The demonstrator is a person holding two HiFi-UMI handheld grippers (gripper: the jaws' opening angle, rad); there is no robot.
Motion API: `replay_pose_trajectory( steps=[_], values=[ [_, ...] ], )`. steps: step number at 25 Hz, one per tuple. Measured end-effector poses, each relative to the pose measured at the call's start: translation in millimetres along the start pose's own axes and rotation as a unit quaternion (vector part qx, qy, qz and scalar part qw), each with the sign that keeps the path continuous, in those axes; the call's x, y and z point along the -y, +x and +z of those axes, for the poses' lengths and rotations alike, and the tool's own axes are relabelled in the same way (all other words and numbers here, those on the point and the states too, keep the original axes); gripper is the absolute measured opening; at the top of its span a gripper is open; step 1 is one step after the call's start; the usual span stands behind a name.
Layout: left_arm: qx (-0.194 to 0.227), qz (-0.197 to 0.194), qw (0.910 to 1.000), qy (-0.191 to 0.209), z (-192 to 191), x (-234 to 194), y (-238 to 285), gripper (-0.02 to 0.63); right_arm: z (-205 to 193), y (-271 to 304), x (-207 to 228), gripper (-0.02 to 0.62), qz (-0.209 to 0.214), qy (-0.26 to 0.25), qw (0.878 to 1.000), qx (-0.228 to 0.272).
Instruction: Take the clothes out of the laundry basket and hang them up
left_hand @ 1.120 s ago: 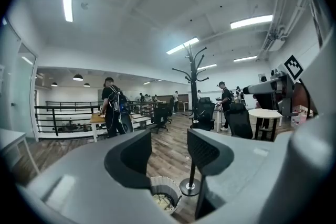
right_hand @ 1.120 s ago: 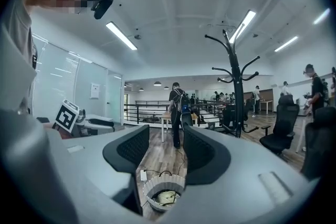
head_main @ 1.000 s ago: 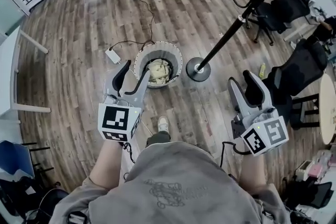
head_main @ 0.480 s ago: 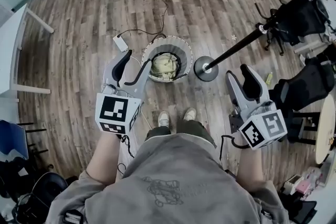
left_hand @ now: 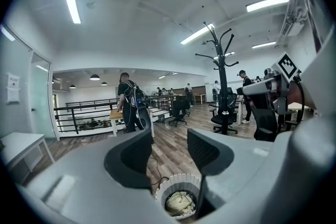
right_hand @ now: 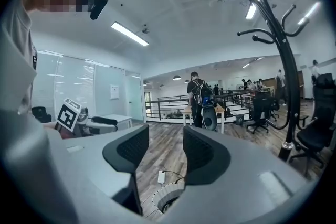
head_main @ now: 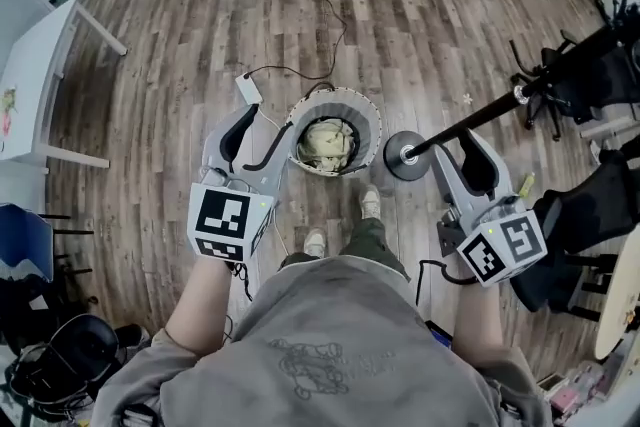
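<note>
- Head view: we find the left gripper (head_main: 265, 125) and the right gripper (head_main: 455, 143) held out level in front of the person, well apart from each other.
- The laundry basket (head_main: 372, 120) stands on the wood floor (head_main: 180, 45) just beyond the left gripper, with the clothes (head_main: 325, 143) bundled inside it.
- The coat stand (head_main: 405, 155) has its round base just right of the basket, near the right gripper's tips. A white adapter (head_main: 249, 87) with its cable lies on the far left side of the basket.
- Left gripper view: we note the jaws spread with nothing between them. The basket and its clothes show low in the gap, farther off. A person with a backpack (left_hand: 130, 105) stands far back.
- Right gripper view: the jaws stand spread and bare. The basket rim sits low and to the left, and the coat stand rises at right.
</note>
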State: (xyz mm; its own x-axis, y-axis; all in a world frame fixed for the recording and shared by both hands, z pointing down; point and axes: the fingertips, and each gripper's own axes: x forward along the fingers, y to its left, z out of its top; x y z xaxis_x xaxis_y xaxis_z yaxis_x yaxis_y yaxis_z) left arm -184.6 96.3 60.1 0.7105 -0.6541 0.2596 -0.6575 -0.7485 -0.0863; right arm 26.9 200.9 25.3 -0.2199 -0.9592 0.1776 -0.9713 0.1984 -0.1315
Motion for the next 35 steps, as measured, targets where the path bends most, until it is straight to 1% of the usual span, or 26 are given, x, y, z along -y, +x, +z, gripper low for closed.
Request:
replay_pose_trajectory(
  steps=[4,8,11,15,20,24,27,30,33,35],
  values=[
    [-0.004,0.019,0.9998,-0.004,0.0,-2.5,23.6,0.204,-6.1,32.1,24.7,0.222,0.031,0.004,0.999,-0.011],
    [-0.022,0.054,0.9982,-0.009,-1.4,-10.5,50.9,0.204,-12.3,68.7,48.6,0.222,0.077,0.007,0.996,-0.032],
    [-0.032,0.087,0.9955,-0.016,2.5,-21.1,69.9,0.204,-12.0,98.8,65.5,0.222,0.115,0.000,0.992,-0.056],
    [-0.050,0.128,0.9895,-0.043,-1.2,-26.5,88.0,0.203,-12.5,135.5,88.7,0.222,0.161,-0.007,0.984,-0.079],
    [-0.071,0.173,0.9812,-0.047,-9.1,-21.9,108.3,0.204,-21.7,167.1,113.0,0.221,0.205,-0.009,0.974,-0.100],
    [-0.084,0.205,0.9728,-0.068,-14.9,-19.2,114.2,0.203,-29.7,188.6,121.1,0.222,0.239,-0.014,0.964,-0.116],
    [-0.090,0.222,0.9675,-0.082,-16.7,-20.3,113.1,0.202,-32.0,202.7,121.7,0.221,0.254,-0.020,0.959,-0.123],
    [-0.094,0.234,0.9642,-0.082,-17.7,-22.7,108.9,0.203,-34.3,212.0,122.0,0.221,0.260,-0.019,0.957,-0.126],
    [-0.100,0.239,0.9625,-0.082,-21.3,-30.1,102.3,0.202,-36.6,218.9,117.4,0.221,0.259,-0.021,0.957,-0.132],
    [-0.105,0.233,0.9630,-0.086,-26.0,-35.3,98.8,0.202,-38.1,221.3,112.5,0.221,0.253,-0.020,0.958,-0.136]
  ],
)
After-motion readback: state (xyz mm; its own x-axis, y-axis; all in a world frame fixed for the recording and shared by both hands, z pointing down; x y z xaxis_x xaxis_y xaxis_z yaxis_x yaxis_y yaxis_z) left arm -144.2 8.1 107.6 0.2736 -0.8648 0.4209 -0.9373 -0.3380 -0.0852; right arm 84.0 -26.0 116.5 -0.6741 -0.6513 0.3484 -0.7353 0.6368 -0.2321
